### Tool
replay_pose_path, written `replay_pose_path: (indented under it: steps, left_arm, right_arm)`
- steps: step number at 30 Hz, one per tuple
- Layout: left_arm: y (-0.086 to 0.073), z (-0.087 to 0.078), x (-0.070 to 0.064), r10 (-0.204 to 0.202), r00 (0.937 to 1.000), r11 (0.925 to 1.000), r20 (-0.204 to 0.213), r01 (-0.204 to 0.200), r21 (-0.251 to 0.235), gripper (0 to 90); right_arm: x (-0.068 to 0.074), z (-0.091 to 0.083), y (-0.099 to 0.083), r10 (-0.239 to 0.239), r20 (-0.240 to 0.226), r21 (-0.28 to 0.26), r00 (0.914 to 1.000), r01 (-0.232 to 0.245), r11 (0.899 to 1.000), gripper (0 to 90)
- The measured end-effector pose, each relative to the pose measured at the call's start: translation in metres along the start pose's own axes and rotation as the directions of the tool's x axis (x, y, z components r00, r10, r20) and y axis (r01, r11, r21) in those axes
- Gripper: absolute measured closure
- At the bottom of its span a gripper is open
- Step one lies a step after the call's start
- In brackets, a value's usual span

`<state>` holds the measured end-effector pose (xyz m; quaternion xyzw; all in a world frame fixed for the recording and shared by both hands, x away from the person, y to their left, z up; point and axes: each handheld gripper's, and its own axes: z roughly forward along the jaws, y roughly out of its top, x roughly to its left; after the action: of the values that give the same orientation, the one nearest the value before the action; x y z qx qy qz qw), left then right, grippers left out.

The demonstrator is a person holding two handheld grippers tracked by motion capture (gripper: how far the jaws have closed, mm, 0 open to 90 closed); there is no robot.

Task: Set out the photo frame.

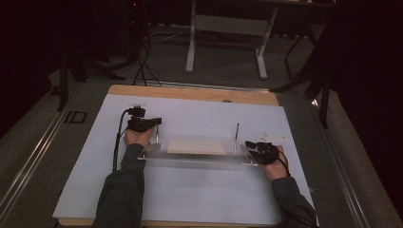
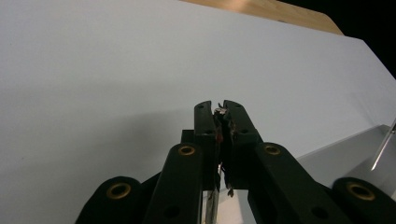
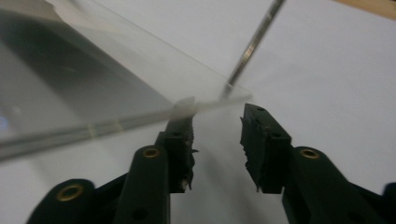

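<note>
At the left, the left gripper sits at the near-left corner of a clear plastic plate, its jaws pressed tightly together with nothing I can make out between them. The plate lies flat in the middle of the white board, with a thin metal rod standing upright at its right end. At the right, the right gripper stands spread, one jaw touching the plate's corner.

Table legs: being seen standing beyond the wooden board.
White sheet: being borne by that board.
</note>
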<state>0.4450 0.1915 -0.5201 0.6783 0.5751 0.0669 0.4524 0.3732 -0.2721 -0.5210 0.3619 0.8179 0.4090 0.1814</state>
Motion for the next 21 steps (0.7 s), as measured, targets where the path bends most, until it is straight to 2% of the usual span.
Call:
replay_pose_path:
  steps: [3,4,5,10,14,17,21]
  left_arm:
    - [0.000,0.000,0.000,-0.002,1.0000,1.0000,0.001,0.002,0.000,85.7]
    - [0.000,0.000,0.000,-0.002,1.0000,1.0000,0.002,0.002,0.000,85.7]
    - [0.000,0.000,0.000,-0.002,1.0000,1.0000,0.002,0.002,0.000,85.7]
    - [0.000,0.000,0.001,-0.007,1.0000,1.0000,0.004,0.007,0.001,85.7]
    - [0.001,0.001,0.001,-0.010,0.9999,0.9999,0.008,0.010,0.003,85.6]
    - [0.001,0.001,0.001,-0.010,0.9999,0.9999,0.008,0.010,0.005,85.6]
    - [0.001,0.001,0.002,-0.019,0.9998,0.9998,0.011,0.019,0.005,85.4]
  right_arm:
    - [0.002,0.001,0.002,-0.003,-0.016,-0.009,0.9999,0.003,1.000,58.5]
    - [0.004,0.001,0.003,-0.018,-0.042,-0.032,0.9990,0.016,0.999,54.2]
    - [0.004,0.001,0.003,-0.018,-0.042,-0.032,0.9990,0.016,0.999,54.2]
    - [0.012,0.004,0.007,-0.084,-0.039,-0.080,0.9957,0.081,0.993,45.6]
    - [0.012,0.004,0.006,-0.094,-0.038,-0.094,0.9948,0.091,0.991,45.3]
    - [0.013,0.005,0.006,-0.108,-0.034,-0.115,0.9936,0.103,0.988,39.7]
    - [0.017,0.005,0.009,-0.135,-0.048,-0.129,0.9897,0.128,0.983,42.6]
